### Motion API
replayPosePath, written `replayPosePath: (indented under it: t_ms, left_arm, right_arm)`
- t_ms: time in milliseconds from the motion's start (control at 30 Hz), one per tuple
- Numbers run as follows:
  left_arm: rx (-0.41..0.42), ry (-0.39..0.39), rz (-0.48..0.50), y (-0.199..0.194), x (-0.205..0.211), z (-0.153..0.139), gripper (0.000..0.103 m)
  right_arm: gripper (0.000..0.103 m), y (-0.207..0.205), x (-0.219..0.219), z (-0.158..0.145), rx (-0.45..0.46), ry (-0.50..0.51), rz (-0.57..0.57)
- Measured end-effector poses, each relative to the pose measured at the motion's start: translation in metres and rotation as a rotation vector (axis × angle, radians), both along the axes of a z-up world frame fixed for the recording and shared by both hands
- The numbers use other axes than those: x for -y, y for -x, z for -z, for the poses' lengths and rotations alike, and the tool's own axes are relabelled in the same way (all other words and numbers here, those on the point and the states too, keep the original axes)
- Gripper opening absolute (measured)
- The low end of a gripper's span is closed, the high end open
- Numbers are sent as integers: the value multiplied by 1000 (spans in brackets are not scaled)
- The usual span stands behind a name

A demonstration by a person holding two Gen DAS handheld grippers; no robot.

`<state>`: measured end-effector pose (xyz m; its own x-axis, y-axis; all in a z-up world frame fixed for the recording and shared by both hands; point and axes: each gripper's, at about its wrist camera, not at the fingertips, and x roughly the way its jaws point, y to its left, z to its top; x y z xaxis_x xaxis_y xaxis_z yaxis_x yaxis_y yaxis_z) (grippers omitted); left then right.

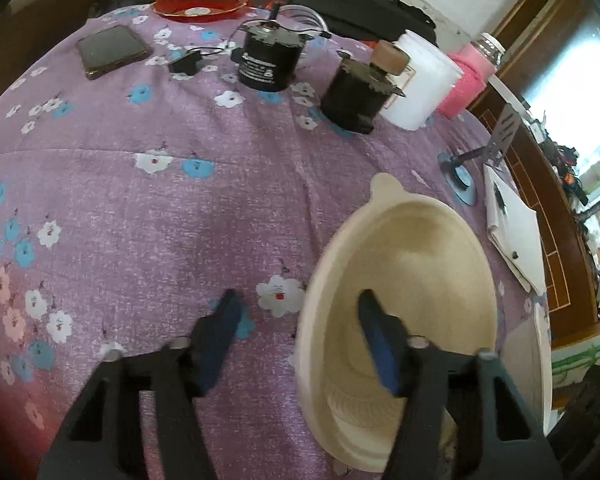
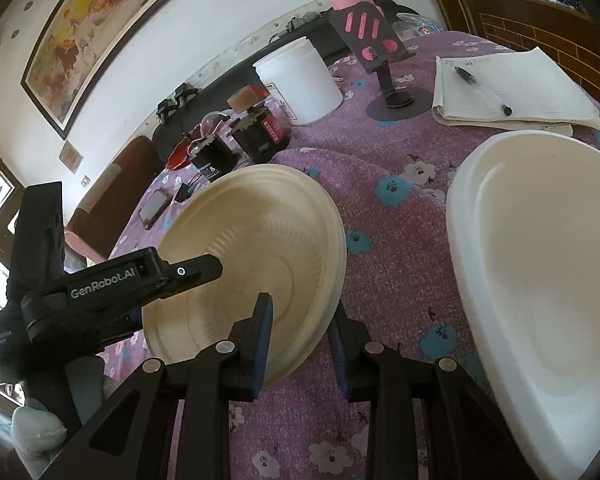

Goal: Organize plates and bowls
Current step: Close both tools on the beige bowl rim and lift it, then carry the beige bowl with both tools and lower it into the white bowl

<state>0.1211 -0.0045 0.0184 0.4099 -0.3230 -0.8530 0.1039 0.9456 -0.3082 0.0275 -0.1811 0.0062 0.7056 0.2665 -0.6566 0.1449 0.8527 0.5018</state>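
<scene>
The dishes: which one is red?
The scalloped red dish at the table's far edge, beyond the phone. The bowl near the grippers is cream.

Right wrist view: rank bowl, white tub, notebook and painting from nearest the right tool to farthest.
From the right tool:
1. Bowl, rim between its fingers.
2. Notebook, right; white tub, centre back: too close to call.
3. Painting, on the wall, upper left.
</scene>
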Motion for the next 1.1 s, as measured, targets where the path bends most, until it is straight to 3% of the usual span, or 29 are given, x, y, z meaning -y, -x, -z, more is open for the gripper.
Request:
replayPosePath:
  t_ms: [33, 100, 167, 400, 633, 733, 833, 967, 1100]
  left_arm:
    - [-3, -4, 5, 0, -1, 0, 28]
    - [-17, 15, 18, 1, -4, 3, 18]
    - [-16, 7, 17, 6, -5, 2, 14]
    - [57, -70, 4, 29, -7, -18, 14]
    - [145, -85, -42, 62, -29, -44, 14]
    - [153, -52, -70, 78, -47, -53, 14]
    - [166, -38, -102, 99, -68, -64, 14]
    - [244, -72, -170, 133, -96, -85, 14]
    - [318, -52, -238, 167, -128, -105, 14]
  right_arm:
    - [29, 0, 0, 0, -1, 0, -3]
    - [29, 1, -1, -1, 7, -4, -11]
    - [28, 3, -4, -2, 12, 3, -18]
    - [21, 7, -6, -2, 28, -44, -57]
    - [21, 16, -18, -4, 43, -160, -138]
    - [21, 25, -28, -12, 60, -193, -166]
    - [21, 41, -47, -31, 102, -161, -207]
    - [21, 66, -81, -59, 145, -102, -275]
    - [21, 80, -115, -83, 169, -56, -348]
